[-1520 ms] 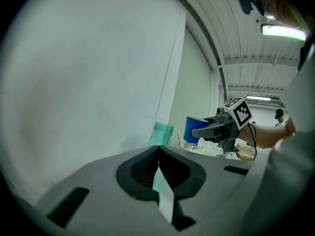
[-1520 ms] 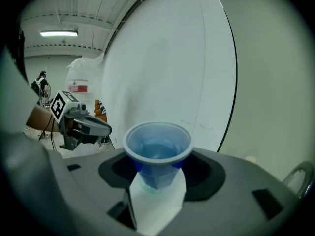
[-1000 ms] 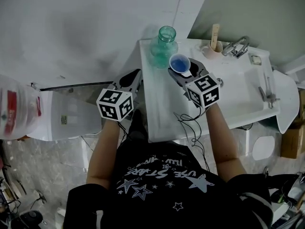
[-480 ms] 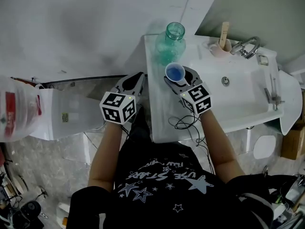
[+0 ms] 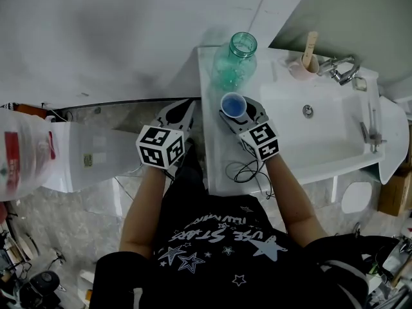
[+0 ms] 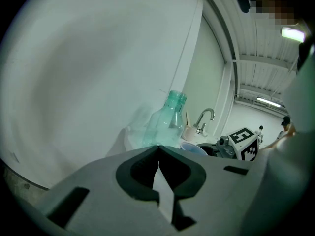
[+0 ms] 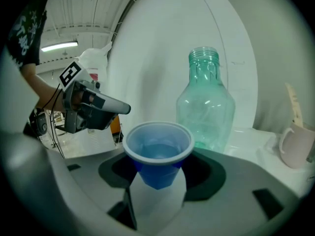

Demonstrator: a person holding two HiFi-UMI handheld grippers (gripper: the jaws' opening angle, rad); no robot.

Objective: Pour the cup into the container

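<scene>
- Cup [image 7: 157, 149]: blue, thin-walled plastic with a white rolled rim, standing upright on the person's side of the green bottle [image 7: 205, 107], near it but not touching.
- Its rim sits well below the bottle's mouth. Whether its base rests on the surface [image 5: 215, 153] cannot be told.
- Right tool [image 7: 157, 177]: jaws part-way open and closed around the cup's lower wall, one pad on each side. The cup is firmly held and level.
- Left tool [image 6: 158, 154]: jaws brought together at the tips with nothing between them. It hangs to the left of the bottle, off the edge of the surface.
- Contents: the cup looks roughly half full of liquid.
- Handling, judged: the cup is light and its wall soft, so a hard squeeze would likely buckle it and push liquid over the rim.
- The taper helps, because a grip low on the wall lets the wider part above rest on the pads.
- Bottle, judged: clear plastic, seemingly empty, so light and easy to knock over. Its neck is narrow, so the pour needs careful aim.
- The free left tool could steady it at the shoulder.
</scene>
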